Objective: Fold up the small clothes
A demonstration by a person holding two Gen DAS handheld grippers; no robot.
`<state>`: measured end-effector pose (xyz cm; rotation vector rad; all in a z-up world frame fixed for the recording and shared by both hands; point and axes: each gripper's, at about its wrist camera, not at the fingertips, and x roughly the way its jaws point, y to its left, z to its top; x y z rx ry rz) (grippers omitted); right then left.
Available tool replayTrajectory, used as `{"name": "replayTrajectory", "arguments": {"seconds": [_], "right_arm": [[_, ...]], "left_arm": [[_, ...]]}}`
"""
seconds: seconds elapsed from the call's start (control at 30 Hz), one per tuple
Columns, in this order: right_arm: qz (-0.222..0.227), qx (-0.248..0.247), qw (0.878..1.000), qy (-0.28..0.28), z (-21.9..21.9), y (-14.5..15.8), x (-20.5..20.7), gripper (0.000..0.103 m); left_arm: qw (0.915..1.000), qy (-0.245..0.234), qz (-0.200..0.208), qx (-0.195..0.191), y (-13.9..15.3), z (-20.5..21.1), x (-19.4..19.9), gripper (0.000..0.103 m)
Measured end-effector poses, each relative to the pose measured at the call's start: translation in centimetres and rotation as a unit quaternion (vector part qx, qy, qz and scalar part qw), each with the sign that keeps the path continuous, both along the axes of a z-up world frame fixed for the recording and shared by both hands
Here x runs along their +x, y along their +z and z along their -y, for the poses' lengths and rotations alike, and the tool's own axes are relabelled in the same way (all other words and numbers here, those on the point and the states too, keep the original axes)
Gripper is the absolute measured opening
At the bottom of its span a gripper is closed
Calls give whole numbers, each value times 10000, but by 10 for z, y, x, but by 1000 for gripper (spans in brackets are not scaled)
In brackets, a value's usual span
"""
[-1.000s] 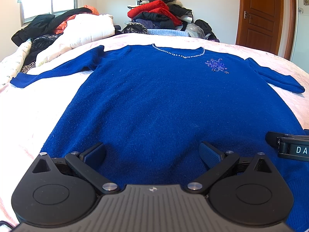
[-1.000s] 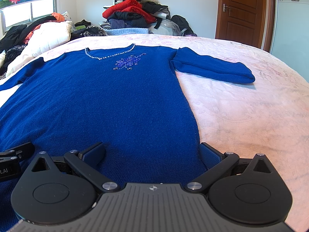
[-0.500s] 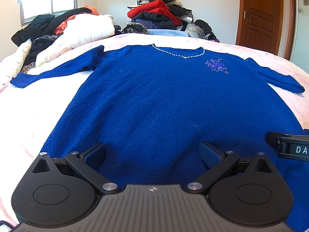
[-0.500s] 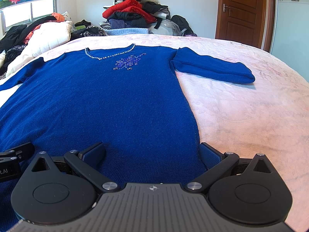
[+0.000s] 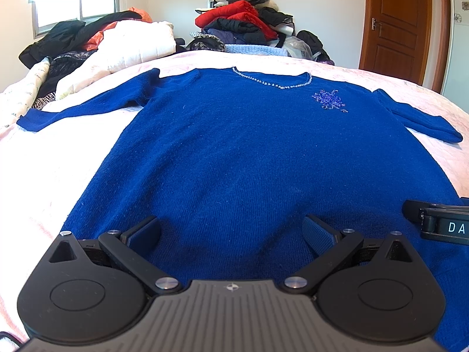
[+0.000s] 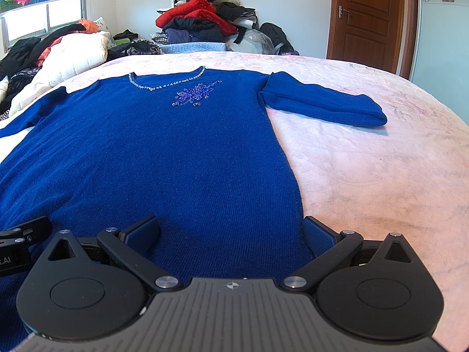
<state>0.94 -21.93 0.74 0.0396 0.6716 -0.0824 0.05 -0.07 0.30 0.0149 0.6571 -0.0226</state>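
- A blue sweater (image 5: 258,158) lies flat and face up on the bed (image 6: 381,170), its hem toward both cameras and its neckline toward the far wall.
- A beaded trim (image 5: 272,83) runs along the neckline, and a beaded flower (image 6: 193,95) sits just below it on the chest.
- The sleeve (image 6: 322,105) on the door side is spread out onto the pale pink bedcover; the other sleeve (image 5: 85,108) reaches out toward the window side.
- The left hand-held gripper (image 5: 231,231) sits low over the hem area of the sweater, released, its two blue-padded fingers (image 5: 143,231) spread wide with only flat knit showing between them.
- The right hand-held gripper (image 6: 231,231) is likewise released, near the hem at the sweater's door-side edge; one finger (image 6: 319,234) is at the border where knit meets bedcover, the other over the fabric.
- Whether either one's fingertips press on the cloth cannot be told.
- The two tools are side by side, each one's edge showing in the other's view.
- A pile of clothes (image 5: 246,26) with red and black garments stands beyond the bed's far end.
- A white quilt (image 6: 73,55) and dark garments are heaped under the window (image 5: 76,7).
- A brown wooden door (image 6: 369,17) stands shut.
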Motion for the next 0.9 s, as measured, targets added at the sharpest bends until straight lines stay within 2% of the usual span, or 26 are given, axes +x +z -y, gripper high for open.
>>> {"name": "replayTrajectory", "arguments": {"seconds": [0.27,0.5,0.6,0.7,0.8,0.87,0.9], "right_arm": [[-57,-12,10000,38,1,1,3,103],[-155,-46,9997,181,2,6,11,102],[88,103,9998,164,14,19,18,102],[430,535,9975,189,38,41,32,100],[500,1424,9885,78,77,58,66,93],[374,2302,9723,-157,109,60,96,73],[296,2719,9614,-308,124,58,110,69]], "left_arm": [[9999,6,10,171,1,6,1,103],[9994,-95,-325,86,8,6,24,103],[9991,-158,-396,23,13,8,39,103],[9991,-151,-374,-153,20,8,53,103],[9988,-96,-346,-334,25,8,67,103],[9988,-70,-308,-386,27,10,75,103],[9988,-65,-287,-389,28,11,78,103]]}}
